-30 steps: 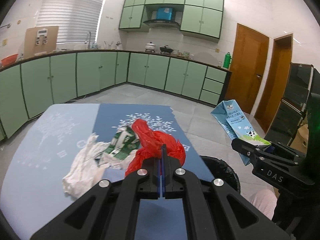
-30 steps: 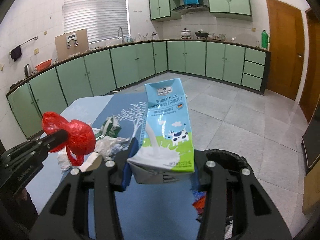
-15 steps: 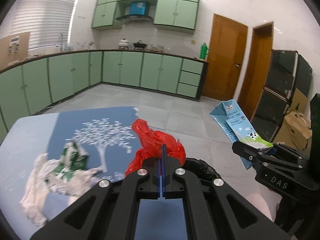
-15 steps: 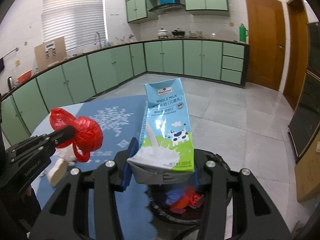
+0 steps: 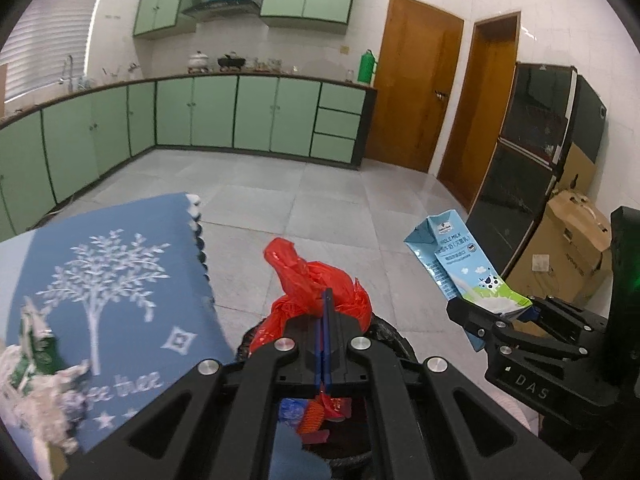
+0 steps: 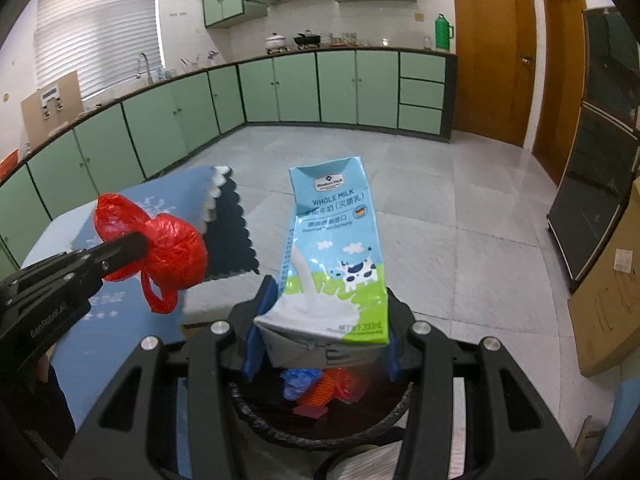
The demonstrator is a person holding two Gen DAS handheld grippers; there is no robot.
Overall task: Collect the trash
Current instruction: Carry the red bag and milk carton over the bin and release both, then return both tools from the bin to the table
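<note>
My left gripper [image 5: 325,312] is shut on a crumpled red plastic bag [image 5: 312,284], held above the black trash bin [image 5: 392,340]; the bag also shows in the right wrist view [image 6: 168,248]. My right gripper [image 6: 320,344] is shut on the bottom of a blue and green whole-milk carton [image 6: 332,256], held upright over the bin [image 6: 320,424]. The carton also shows at the right of the left wrist view [image 5: 460,264]. Blue and red scraps [image 6: 316,388] lie inside the bin.
The table with a blue tree-print cloth [image 5: 112,280] is to the left, carrying a crushed green carton [image 5: 36,340] and white crumpled paper [image 5: 36,404]. Cardboard boxes [image 5: 572,248] and a dark cabinet [image 5: 528,168] stand at the right. Grey tiled floor lies beyond.
Both grippers have swung right, away from the table, and now hang over the trash bin. Each still holds its item. The table trash has slid to the left edge of view.
</note>
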